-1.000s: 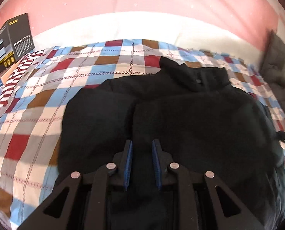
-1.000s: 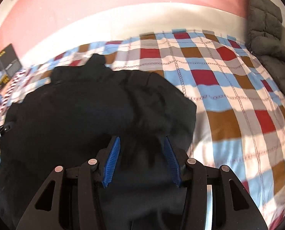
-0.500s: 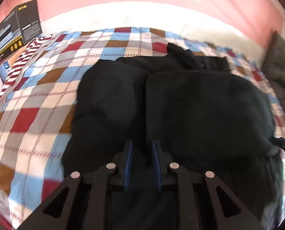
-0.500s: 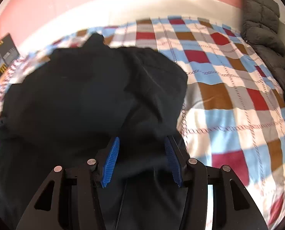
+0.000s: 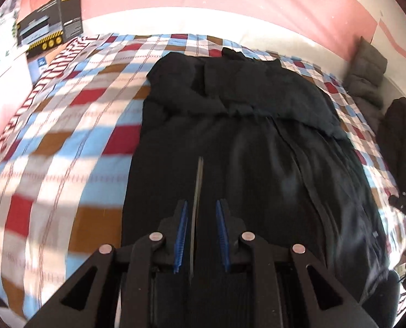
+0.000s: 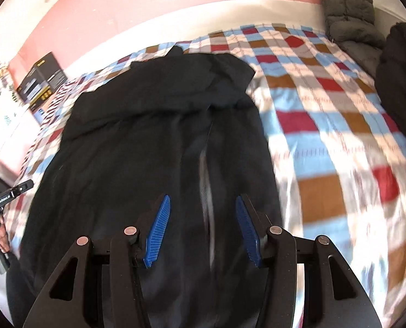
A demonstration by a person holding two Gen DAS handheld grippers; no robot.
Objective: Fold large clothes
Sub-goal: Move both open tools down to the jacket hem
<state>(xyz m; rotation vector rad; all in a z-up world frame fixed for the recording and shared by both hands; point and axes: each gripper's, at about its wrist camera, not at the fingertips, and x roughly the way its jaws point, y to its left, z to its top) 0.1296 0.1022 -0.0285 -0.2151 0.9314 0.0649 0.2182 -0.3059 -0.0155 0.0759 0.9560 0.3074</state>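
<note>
A large black jacket lies lengthwise on a checked bed cover. Its far part is bunched into a ridge, and the near part runs taut and shiny toward both cameras. My left gripper is shut on the near hem, with a pale zip line running between its blue pads. My right gripper stands wider over a thick bunch of the same hem. Its jaws are opening, and dark fabric still fills the gap between its pads.
A dark printed box leans at the far left of the bed. A grey quilted cushion and another dark garment lie along the right side. The bed cover is bare right of the jacket.
Both grippers have drawn back toward the near side of the bed with the hem. The jacket now lies stretched out long, and more bed shows around it. The right jaws stand slightly wider.
</note>
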